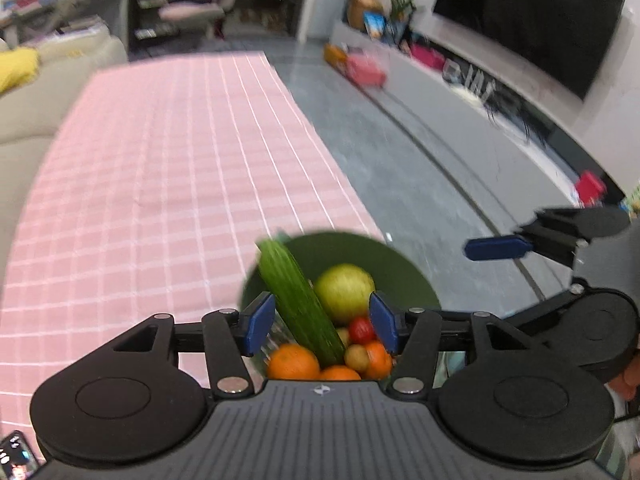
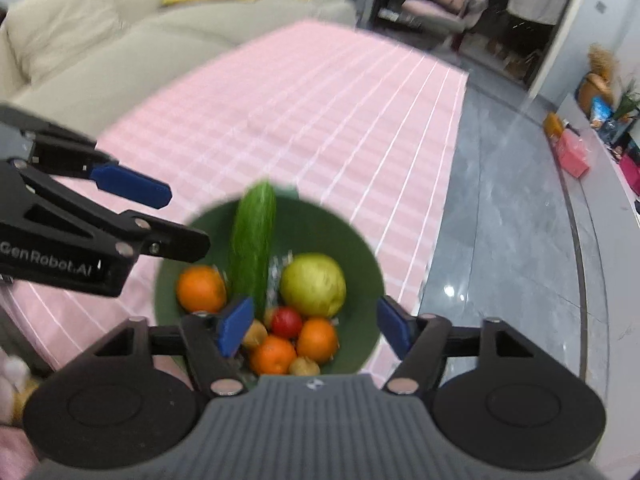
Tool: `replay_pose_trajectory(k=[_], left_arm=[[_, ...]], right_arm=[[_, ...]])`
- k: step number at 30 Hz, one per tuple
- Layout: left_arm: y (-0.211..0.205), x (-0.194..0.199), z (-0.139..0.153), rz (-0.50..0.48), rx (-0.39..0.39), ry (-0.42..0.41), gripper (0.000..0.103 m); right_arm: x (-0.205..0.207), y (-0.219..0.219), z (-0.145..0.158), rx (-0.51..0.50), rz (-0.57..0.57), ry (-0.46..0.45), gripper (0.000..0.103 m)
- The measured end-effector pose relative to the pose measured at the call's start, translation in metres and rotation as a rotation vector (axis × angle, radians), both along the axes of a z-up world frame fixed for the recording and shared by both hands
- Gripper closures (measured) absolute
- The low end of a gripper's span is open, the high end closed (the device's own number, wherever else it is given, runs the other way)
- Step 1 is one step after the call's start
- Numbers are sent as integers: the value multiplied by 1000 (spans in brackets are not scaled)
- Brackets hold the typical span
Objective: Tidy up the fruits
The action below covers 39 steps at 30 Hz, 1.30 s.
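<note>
Above, both grippers' jaws gape over the fruit-filled green bowl [image 2: 360, 248].

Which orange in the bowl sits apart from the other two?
The orange left of the cucumber; the other two lie right of it, below the red fruit.

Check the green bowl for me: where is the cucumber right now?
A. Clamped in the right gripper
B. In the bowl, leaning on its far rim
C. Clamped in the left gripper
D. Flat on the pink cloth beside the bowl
B: the cucumber stands tilted in the green bowl among the oranges, its tip past the far rim; left gripper and right gripper are open and empty.
</note>
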<state>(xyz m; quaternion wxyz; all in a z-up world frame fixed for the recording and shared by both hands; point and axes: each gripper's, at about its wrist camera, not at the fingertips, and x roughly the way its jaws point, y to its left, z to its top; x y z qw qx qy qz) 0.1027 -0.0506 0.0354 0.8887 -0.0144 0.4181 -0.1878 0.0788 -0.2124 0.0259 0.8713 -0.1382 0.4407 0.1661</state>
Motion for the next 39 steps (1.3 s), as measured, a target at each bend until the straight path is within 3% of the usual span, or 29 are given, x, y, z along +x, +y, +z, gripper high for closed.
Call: replay_pose_trajectory(k=[7, 10, 16, 20, 23, 34, 39], left_arm=[[5, -39, 27, 76, 89, -164, 38], [5, -54, 28, 88, 116, -192, 38], [13, -77, 23, 162, 182, -225, 28], [22, -91, 18, 221, 222, -249, 19], [28, -96, 10, 251, 232, -234, 19], [36, -88, -36, 242, 248, -17, 19], [40, -88, -44, 252, 252, 26, 19]], right_arm=[[-38, -9, 37, 136, -118, -159, 19], [-57, -11, 43, 180, -159, -203, 19], [-97, -1, 40, 245, -216, -264, 13], [-108, 7, 26, 278, -254, -238, 13], [-111, 13, 16, 254, -255, -197, 12], [-95, 27, -19, 158, -258, -93, 11], [-91, 30, -28, 147, -255, -67, 11]])
